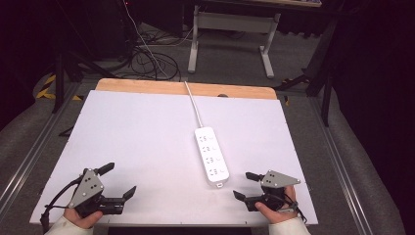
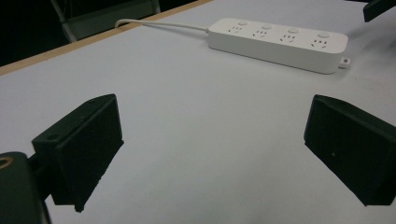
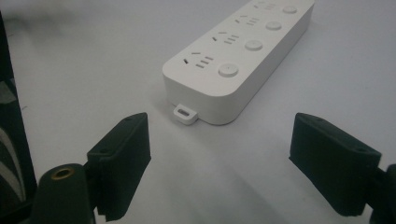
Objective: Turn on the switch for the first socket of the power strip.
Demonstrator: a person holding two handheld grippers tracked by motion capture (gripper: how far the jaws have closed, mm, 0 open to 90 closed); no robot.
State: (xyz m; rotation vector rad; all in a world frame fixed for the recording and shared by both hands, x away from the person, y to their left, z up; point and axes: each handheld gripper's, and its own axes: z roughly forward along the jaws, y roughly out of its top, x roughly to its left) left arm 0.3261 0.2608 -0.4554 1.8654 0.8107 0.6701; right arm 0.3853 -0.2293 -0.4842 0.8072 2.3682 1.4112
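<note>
Just beside the power strip (image 1: 211, 155), the right gripper (image 1: 244, 185) gapes.

power strip (image 1: 211, 155) on table (image 1: 122, 137) | left gripper (image 1: 119, 182) far left | right gripper (image 1: 242, 185) just right of near end

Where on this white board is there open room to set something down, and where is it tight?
The widest free patch lies left of the power strip, from the left gripper up to the wooden edge. A narrower strip runs between the power strip and the board's right edge. It is tight by the right gripper, close to the strip's near end, and along the cord.
</note>
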